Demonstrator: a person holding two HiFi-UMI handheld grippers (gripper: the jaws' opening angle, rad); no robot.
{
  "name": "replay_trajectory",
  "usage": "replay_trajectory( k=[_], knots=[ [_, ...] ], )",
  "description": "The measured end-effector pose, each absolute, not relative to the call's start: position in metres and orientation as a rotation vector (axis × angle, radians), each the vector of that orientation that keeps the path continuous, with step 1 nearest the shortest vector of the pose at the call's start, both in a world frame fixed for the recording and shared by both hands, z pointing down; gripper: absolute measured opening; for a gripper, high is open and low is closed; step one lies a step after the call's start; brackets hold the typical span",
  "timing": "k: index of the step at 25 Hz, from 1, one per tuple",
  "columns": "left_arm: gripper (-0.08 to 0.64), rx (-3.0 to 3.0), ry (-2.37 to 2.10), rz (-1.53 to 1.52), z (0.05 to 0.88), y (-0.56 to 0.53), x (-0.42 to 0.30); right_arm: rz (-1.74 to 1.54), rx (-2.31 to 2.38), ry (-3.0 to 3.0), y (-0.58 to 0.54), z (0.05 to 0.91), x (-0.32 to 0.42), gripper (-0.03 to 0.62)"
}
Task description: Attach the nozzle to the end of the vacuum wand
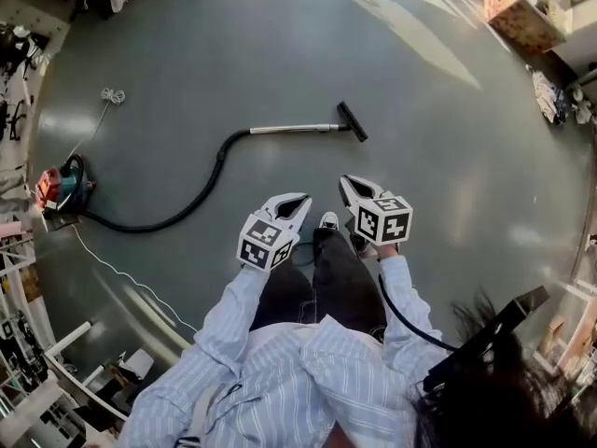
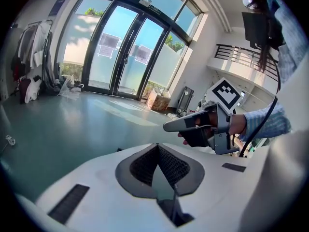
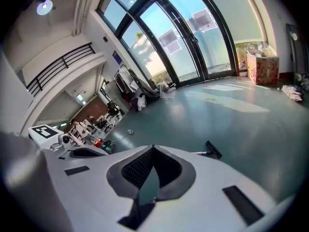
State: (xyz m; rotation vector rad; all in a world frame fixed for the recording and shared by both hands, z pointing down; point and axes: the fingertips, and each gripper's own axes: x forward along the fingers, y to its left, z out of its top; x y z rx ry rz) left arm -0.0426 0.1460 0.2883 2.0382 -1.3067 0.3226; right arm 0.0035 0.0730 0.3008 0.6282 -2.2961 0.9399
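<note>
In the head view a silver vacuum wand (image 1: pixel 289 129) lies on the grey-green floor, and a black nozzle (image 1: pixel 353 120) sits at its right end. A black hose (image 1: pixel 201 189) curves from the wand to the red and blue vacuum body (image 1: pixel 63 185) at the left. Both grippers hang in the air well short of the wand, over the person's legs. My left gripper (image 1: pixel 302 198) is shut and empty, as its own view (image 2: pixel 157 145) shows. My right gripper (image 1: pixel 344 181) is also shut with nothing in it (image 3: pixel 153 146). The nozzle (image 3: pixel 213 149) shows small in the right gripper view.
A white power cord (image 1: pixel 112 96) trails over the floor at the left, near cluttered shelving. A printed cardboard box (image 1: pixel 515 7) stands at the far right, and glass doors (image 2: pixel 120 57) line the far wall. The person's shoes (image 1: pixel 328 220) stand below the grippers.
</note>
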Motion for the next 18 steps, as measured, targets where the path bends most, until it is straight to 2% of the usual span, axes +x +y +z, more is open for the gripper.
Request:
replay_trajectory(
  k=[6, 13, 18],
  knots=[
    [0.005, 2.075, -1.286, 0.271, 0.261, 0.178, -0.116, 0.867, 0.743, -2.314, 0.092, 0.274, -0.057, 0.006],
    [0.005, 2.085, -1.198, 0.172, 0.261, 0.260, -0.173, 0.889, 0.986, -2.305, 0.150, 0.262, -0.068, 0.006],
    [0.005, 2.111, -1.150, 0.177, 0.265, 0.308, -0.183, 0.850, 0.996, -2.282, 0.216, 0.253, -0.074, 0.006]
  ],
)
